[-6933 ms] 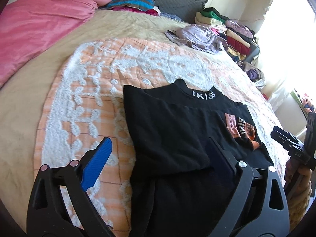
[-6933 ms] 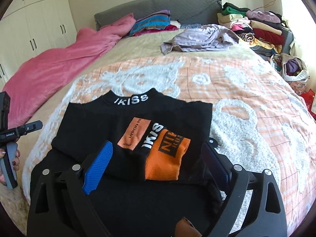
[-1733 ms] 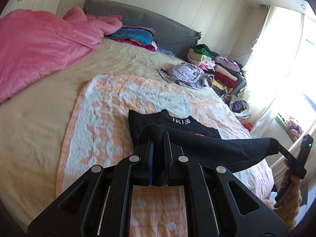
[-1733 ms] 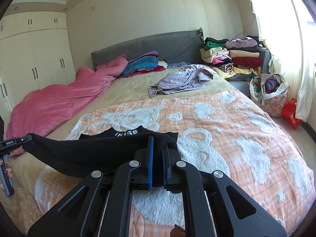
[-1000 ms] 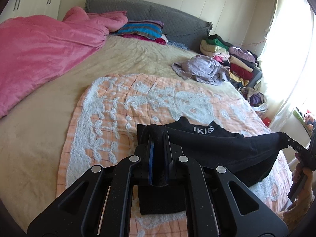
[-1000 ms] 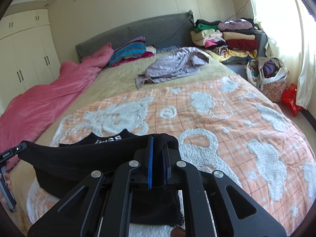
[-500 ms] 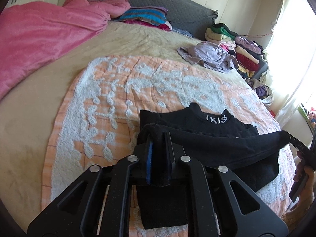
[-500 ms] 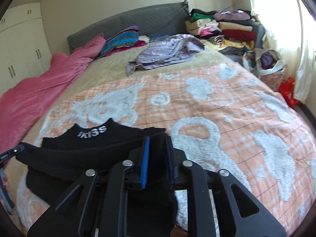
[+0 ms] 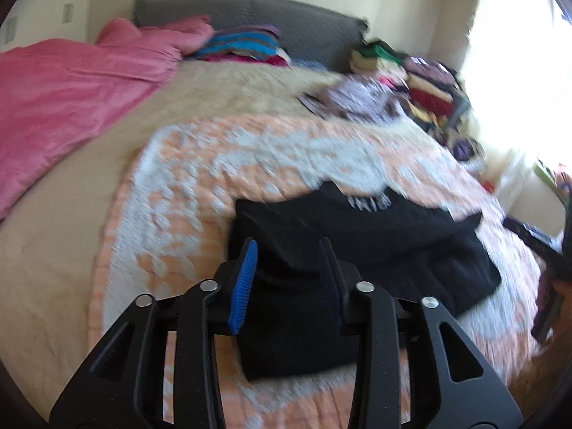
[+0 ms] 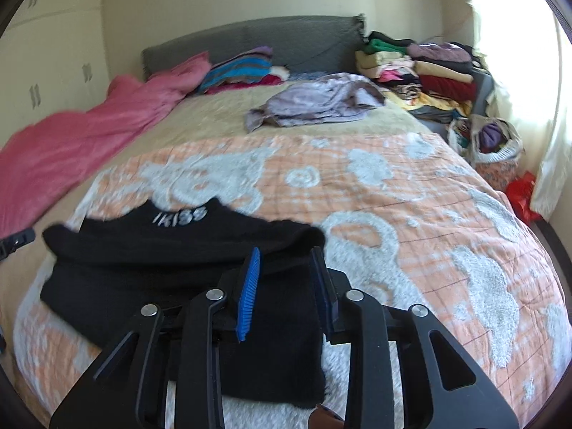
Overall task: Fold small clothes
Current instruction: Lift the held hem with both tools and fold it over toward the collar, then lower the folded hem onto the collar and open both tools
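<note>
Black top (image 10: 186,271) is lying folded on the orange-and-white blanket (image 10: 411,193), its lettered collar facing the headboard. I'm watching my left gripper (image 9: 287,271) and right gripper (image 10: 284,279) parting, jaws just opening, pads standing off the cloth underneath, gripping nothing.

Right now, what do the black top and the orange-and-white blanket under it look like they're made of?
Black top: seemingly a soft matte knit, cotton-like; it drapes limply and shows no shine, though blur hides the weave. Orange-and-white blanket: looks like woven checked cloth with raised white tufted patches, chenille-like, fuzzy against the flat orange ground. Exact fibre cannot be told.
</note>
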`<state>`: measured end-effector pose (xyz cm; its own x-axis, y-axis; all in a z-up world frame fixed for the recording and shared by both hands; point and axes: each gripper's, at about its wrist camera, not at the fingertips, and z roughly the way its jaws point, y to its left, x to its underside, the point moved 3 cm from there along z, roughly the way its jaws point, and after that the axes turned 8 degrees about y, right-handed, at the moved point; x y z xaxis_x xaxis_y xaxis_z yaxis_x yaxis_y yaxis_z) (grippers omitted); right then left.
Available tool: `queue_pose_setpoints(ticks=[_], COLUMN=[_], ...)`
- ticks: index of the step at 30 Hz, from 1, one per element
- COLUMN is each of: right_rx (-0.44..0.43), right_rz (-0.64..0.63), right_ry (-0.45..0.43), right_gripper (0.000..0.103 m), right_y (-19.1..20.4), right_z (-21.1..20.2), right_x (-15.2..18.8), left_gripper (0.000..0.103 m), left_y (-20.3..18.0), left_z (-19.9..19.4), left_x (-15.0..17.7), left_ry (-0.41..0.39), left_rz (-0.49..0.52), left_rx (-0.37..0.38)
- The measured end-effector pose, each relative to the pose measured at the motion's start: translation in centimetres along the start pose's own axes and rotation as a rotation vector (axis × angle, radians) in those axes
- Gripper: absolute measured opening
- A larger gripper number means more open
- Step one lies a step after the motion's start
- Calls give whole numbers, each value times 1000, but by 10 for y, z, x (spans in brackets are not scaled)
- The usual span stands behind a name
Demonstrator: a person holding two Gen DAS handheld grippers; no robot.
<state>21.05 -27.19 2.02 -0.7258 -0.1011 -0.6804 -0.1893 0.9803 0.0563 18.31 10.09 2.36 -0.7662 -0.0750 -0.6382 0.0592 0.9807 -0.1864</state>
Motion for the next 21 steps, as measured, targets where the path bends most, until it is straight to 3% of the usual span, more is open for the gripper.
queue_pose_setpoints(ticks=[2,8,17,21], right_rx=[-7,-33,1,29], right_rz=[-24,-94,-127,-83], right_ry=[19,60,128,167], right_gripper=[20,19,19,19], right_y=[7,30,39,28], right_z=[3,8,32,56], right_x=[5,20,30,24], left_gripper=[13,12,12,12], left_y=[-13,-47,-38,-32], left_z=[8,21,57,62], left_x=[11,34,42,32], left_ry=[48,113,183,172], left_rz=[31,136,135,131], left_rx=[34,58,-28,-53])
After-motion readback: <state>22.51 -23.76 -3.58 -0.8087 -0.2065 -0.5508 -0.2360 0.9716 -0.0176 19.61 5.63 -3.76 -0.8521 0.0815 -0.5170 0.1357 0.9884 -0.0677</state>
